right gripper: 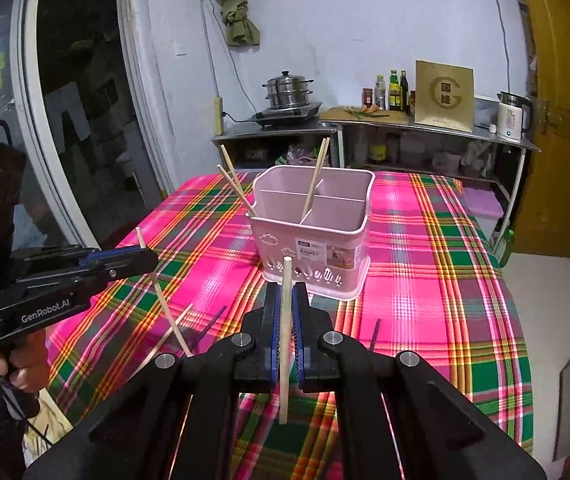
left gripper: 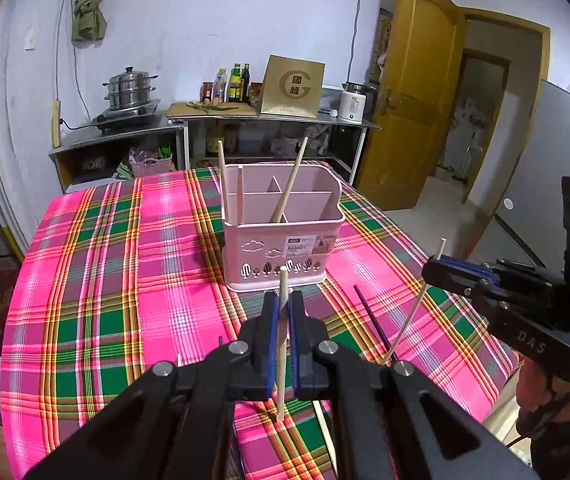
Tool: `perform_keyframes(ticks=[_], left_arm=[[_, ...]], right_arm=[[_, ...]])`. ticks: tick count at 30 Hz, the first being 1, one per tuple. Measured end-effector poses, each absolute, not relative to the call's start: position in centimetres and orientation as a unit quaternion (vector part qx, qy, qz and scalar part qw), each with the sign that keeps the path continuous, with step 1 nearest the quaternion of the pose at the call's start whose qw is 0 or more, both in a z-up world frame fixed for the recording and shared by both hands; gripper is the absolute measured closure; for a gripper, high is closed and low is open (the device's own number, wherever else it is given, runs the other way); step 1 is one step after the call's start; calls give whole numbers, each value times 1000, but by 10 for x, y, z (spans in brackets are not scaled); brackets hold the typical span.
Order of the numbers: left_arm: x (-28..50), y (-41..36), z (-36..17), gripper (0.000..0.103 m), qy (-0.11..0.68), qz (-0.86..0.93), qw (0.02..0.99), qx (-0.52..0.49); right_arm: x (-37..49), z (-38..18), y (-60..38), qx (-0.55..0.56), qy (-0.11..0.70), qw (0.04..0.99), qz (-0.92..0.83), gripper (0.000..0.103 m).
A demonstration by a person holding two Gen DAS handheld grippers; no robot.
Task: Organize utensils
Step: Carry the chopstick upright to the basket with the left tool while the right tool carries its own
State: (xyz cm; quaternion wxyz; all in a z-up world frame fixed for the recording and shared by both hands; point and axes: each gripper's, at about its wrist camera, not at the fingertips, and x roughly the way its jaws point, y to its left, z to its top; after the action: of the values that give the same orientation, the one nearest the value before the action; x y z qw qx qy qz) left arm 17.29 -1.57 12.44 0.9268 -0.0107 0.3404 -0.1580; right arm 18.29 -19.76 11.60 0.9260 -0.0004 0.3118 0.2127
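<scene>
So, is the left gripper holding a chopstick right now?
Yes, the left gripper is shut on a pale chopstick that stands upright between its blue pads.

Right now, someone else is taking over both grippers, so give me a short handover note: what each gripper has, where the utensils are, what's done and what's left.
Left gripper: shut on a wooden chopstick, held upright, short of the pink basket.
Right gripper: shut on another wooden chopstick, also upright in front of the basket.
Done: three light chopsticks already stand in the basket's compartments at the middle of the plaid tablecloth.
Left: drop both held sticks into the basket, then collect what lies on the cloth near the grippers, a dark chopstick and at least one more light one.
</scene>
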Motion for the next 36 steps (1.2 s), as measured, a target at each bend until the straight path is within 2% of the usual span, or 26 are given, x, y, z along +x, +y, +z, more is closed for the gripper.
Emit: perform_keyframes(ticks=[19,36], left_arm=[[174,-12,141,97,333,-170,927,-18],[217,-17,223,97,248,-172,953,-25]], right_arm=[[182,139,-203,6,276,938,211,97],[222,201,-204,49,189,957,215,97]])
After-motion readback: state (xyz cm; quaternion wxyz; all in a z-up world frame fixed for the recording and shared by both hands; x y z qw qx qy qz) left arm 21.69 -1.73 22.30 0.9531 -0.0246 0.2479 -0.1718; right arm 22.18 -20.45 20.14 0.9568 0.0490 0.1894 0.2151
